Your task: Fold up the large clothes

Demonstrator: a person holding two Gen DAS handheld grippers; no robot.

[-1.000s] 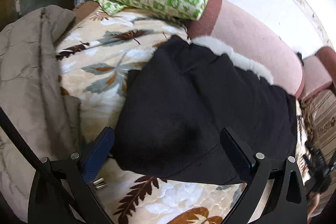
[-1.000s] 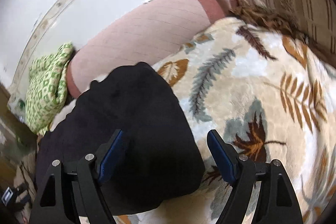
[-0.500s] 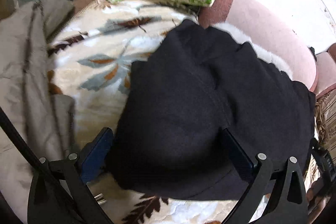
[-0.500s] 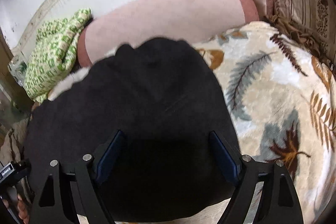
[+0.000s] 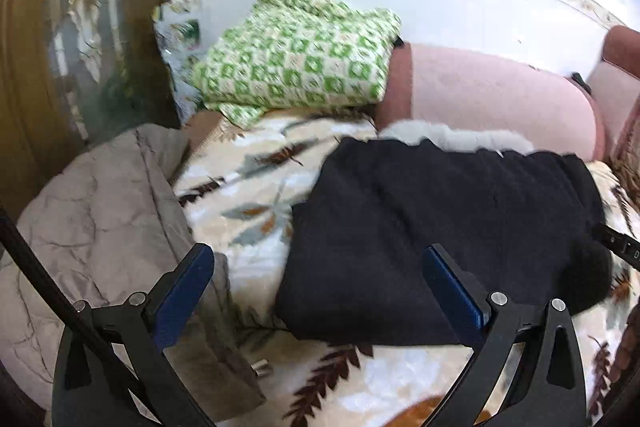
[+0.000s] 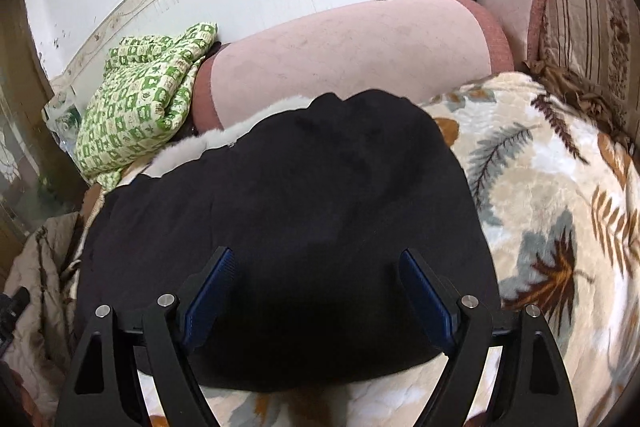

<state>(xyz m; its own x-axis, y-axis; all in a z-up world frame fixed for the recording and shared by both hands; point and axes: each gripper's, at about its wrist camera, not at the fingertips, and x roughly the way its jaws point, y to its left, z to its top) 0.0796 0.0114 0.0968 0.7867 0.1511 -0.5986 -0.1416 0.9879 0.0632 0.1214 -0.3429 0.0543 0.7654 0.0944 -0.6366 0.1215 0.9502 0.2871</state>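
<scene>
A black garment (image 5: 432, 223) with a pale fur trim (image 5: 452, 137) lies folded on a leaf-patterned blanket (image 5: 256, 195). It also fills the middle of the right wrist view (image 6: 304, 219). My left gripper (image 5: 316, 267) is open and empty, above the garment's left edge. My right gripper (image 6: 316, 271) is open and empty, over the garment's near part. A black pompom (image 5: 588, 275) sits at the garment's right end.
A grey-brown quilted garment (image 5: 100, 227) lies at the left of the blanket. A green checked folded cloth (image 5: 296, 63) rests on the pink sofa back (image 5: 492, 95). A wooden cabinet (image 5: 60, 47) stands at the far left. A striped cushion (image 6: 588, 23) is at the right.
Both grippers have pulled back and tilted up from the black garment; more of the wall and sofa back shows. The garment now lies flatter. Both grippers stay open.
</scene>
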